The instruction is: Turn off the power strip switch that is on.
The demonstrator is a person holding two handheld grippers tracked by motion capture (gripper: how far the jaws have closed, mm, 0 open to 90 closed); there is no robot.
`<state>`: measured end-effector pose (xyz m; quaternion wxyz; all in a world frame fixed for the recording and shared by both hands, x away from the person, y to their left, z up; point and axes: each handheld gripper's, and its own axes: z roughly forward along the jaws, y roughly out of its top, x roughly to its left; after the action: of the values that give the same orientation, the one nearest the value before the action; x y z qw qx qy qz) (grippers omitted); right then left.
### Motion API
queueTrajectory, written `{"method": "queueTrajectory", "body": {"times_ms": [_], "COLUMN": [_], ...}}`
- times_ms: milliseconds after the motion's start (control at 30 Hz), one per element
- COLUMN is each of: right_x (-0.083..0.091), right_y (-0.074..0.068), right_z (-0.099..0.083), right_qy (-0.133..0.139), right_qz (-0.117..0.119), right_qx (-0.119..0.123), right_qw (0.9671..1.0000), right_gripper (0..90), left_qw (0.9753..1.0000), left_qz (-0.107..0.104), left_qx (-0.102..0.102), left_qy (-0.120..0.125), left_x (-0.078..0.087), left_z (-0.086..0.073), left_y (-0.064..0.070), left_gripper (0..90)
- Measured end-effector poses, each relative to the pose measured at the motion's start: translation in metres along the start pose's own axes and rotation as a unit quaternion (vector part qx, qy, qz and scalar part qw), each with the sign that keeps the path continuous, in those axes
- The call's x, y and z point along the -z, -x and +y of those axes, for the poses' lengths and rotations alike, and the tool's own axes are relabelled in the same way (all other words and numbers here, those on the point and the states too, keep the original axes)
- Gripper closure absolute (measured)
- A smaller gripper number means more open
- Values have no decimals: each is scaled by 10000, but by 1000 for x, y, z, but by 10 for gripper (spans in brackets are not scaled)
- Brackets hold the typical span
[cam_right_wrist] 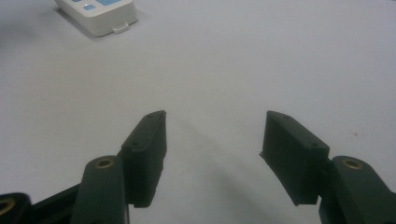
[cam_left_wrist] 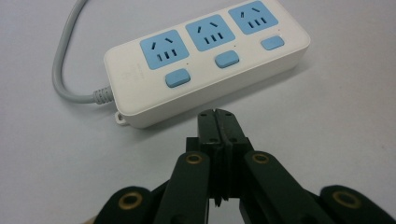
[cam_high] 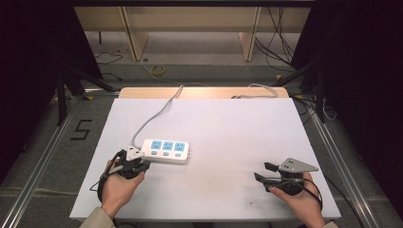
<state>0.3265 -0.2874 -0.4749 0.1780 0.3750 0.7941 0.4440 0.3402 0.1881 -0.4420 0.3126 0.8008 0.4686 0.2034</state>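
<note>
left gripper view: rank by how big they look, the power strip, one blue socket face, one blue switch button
1. power strip, the largest
2. blue socket face
3. blue switch button, the smallest

The nearest socket and button look slightly bigger than the farther ones; that is nearness to the camera.

One power strip on the table. It carries three blue sockets and three blue switches, one switch under each socket. One grey cord leaves its end. Two grippers: left gripper, right gripper, two black jaws apiece. Two hands: left hand, right hand. One numeral "5" marked on the floor.
</note>
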Motion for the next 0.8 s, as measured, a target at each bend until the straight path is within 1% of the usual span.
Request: {"method": "queueTrajectory", "body": {"times_ms": [167, 233, 433, 500, 800], "right_x": [0, 0, 0, 0, 0], "right_y": [0, 0, 0, 0, 0], "right_z": [0, 0, 0, 0, 0], "right_qy": [-4, -5, -7, -10, -9], "right_qz": [-2, 2, 4, 0, 5], "right_qx": [8, 9, 13, 11, 14], "right_qw": [10000, 10000, 10000, 10000, 10000], "right_gripper": [406, 406, 406, 406, 406], "left_qw": [10000, 10000, 10000, 10000, 10000], "left_qz": [-9, -17, -25, -24, -25], "left_qx": [3, -32, -48, -24, -41], "left_qy": [7, -23, -24, -10, -4], "left_x": [-2, -2, -5, -5, -7], "left_z": [3, 4, 7, 8, 13], "left_y": [2, 2, 4, 4, 5], "left_gripper": [897, 897, 897, 897, 897]}}
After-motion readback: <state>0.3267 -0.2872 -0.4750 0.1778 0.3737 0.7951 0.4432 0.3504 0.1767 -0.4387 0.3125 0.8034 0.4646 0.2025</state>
